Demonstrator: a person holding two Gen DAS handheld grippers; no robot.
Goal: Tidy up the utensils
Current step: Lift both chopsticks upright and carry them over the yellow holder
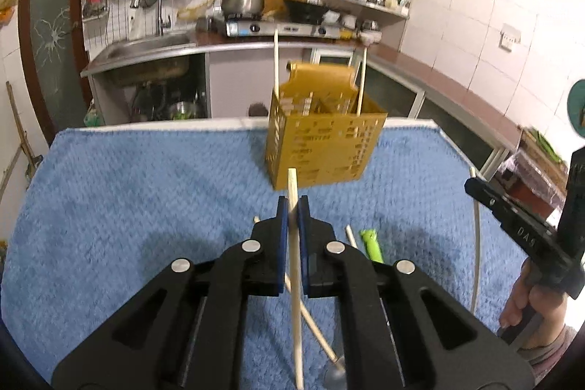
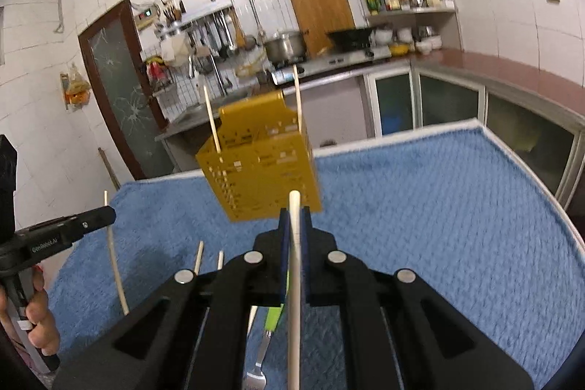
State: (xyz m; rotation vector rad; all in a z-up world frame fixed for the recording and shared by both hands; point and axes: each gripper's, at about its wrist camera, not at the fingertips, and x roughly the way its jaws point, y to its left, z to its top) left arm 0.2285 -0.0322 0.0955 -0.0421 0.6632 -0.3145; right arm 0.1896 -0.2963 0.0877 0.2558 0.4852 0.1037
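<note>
Two chopsticks already upright in yellow caddy (image 1: pixel 323 148) on worktop (image 1: pixel 146 192). Left claw (image 1: pixel 292 207) pinching third chopstick (image 1: pixel 294 265); right claw (image 2: pixel 295 218) pinching fourth (image 2: pixel 294 280). Still loose: crossed chopstick (image 1: pixel 310 320), green-handled fork (image 2: pixel 268 331), grey-ended utensil (image 1: pixel 334 373).

Your left gripper (image 1: pixel 291 207) hides most of the loose chopstick (image 1: pixel 310 320) lying under it, and the green-handled utensil (image 1: pixel 372 245) is half covered too. In the right wrist view the fork (image 2: pixel 257 371) runs off the bottom edge, and the yellow caddy (image 2: pixel 261 167) is motion-blurred.
</note>
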